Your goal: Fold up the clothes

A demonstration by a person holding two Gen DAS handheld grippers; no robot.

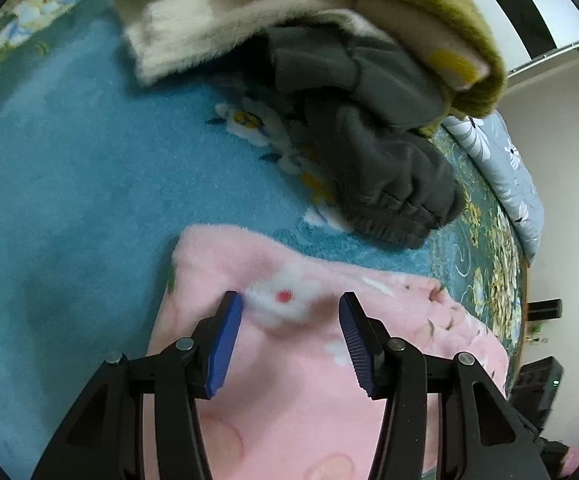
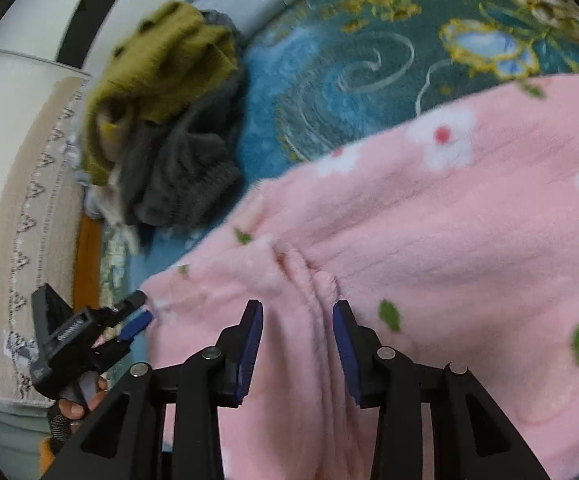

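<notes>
Pink fleece garment (image 1: pixel 329 360) lies on blue floral blanket (image 1: pixel 69 180).

Fluffy pink flower-print garment (image 1: pixel 309 360) spread flat, slightly bunched, on blue floral blanket (image 1: pixel 69 180).

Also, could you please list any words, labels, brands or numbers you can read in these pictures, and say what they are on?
None can be read.
Pink garment: flowers and leaves only, no lettering.
Blanket: floral pattern only.
Clothes pile: no label showing.
Left tongs: a pale patch on the body, too small and blurred to read.
</notes>
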